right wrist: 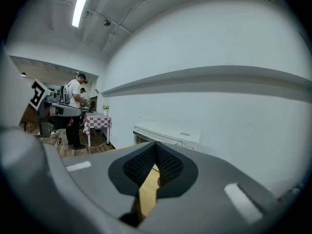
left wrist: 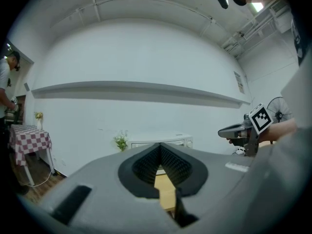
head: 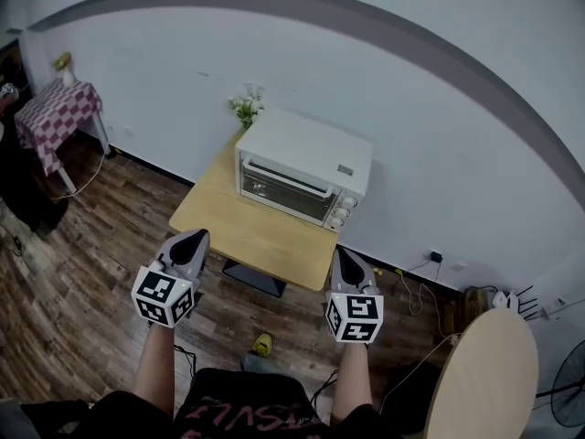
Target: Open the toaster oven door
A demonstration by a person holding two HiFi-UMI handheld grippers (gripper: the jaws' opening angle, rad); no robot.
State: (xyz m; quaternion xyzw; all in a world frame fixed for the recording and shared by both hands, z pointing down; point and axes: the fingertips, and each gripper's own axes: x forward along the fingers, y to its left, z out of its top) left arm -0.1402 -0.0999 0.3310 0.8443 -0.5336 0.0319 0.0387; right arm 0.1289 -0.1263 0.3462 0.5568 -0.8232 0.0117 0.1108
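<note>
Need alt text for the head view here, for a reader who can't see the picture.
A white toaster oven, its door closed, sits on a small wooden table. Seen from above, the person's left tool and right tool, both shut and empty, point toward it, well short of the oven.

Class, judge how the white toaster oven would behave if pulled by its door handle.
The toaster oven looks boxy and rigid, so it probably won't flex. Low and wide on the smooth table, it may slide rather than tip.
</note>
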